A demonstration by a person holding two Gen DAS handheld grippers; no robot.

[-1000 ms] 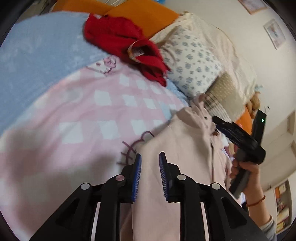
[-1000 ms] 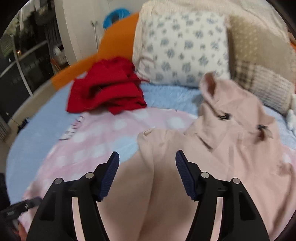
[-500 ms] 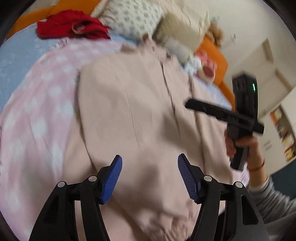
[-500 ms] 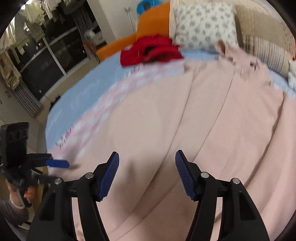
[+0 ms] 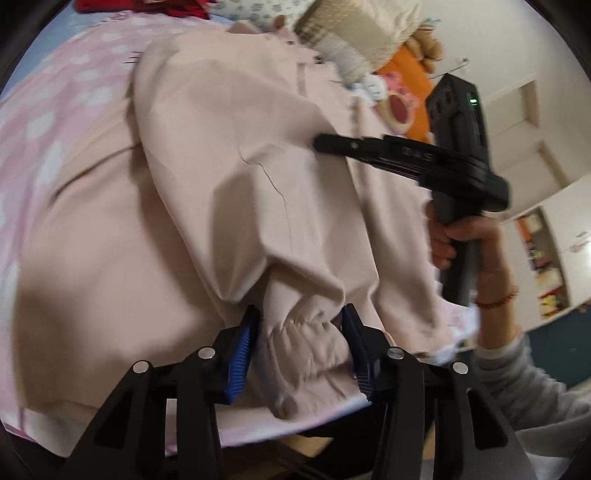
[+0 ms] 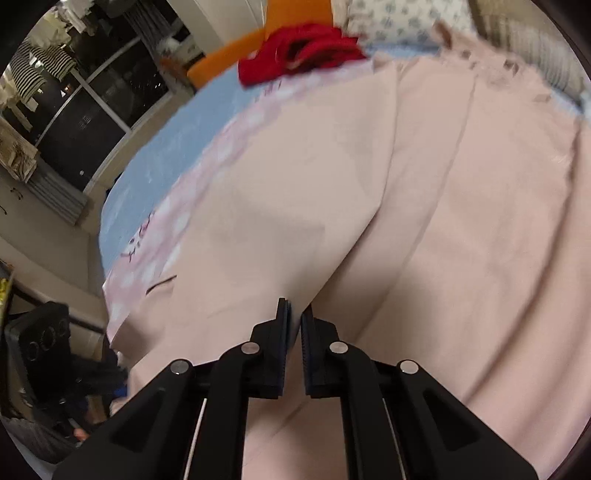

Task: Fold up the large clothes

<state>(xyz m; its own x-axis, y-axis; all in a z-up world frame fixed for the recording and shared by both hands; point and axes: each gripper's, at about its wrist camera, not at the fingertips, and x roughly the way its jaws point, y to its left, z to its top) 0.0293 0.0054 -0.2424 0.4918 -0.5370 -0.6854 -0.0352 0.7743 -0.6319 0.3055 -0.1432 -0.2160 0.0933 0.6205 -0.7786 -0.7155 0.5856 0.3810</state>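
Note:
A large pale pink coat (image 5: pixel 221 155) lies spread on the bed, hood toward the pillows; it fills the right wrist view (image 6: pixel 424 192) too. My left gripper (image 5: pixel 301 347) stands around the coat's gathered sleeve cuff (image 5: pixel 306 350) at the near edge, jaws partly apart with the cuff between them. My right gripper (image 6: pixel 295 325) is shut on a fold of the coat's fabric. In the left wrist view the right gripper (image 5: pixel 332 142) reaches in from the right, its tip against the coat.
The coat lies on a pink checked blanket (image 5: pixel 44 110) over a blue cover (image 6: pixel 166 147). A red garment (image 6: pixel 303 48) lies at the far end. Pillows (image 5: pixel 351 29) and soft toys (image 5: pixel 391 107) line the headboard side. A window (image 6: pixel 74 103) is at left.
Both grippers drew back to the coat's near edge. The left jaws came around the sleeve cuff and narrowed. The right gripper went from open to shut on the coat's fabric.

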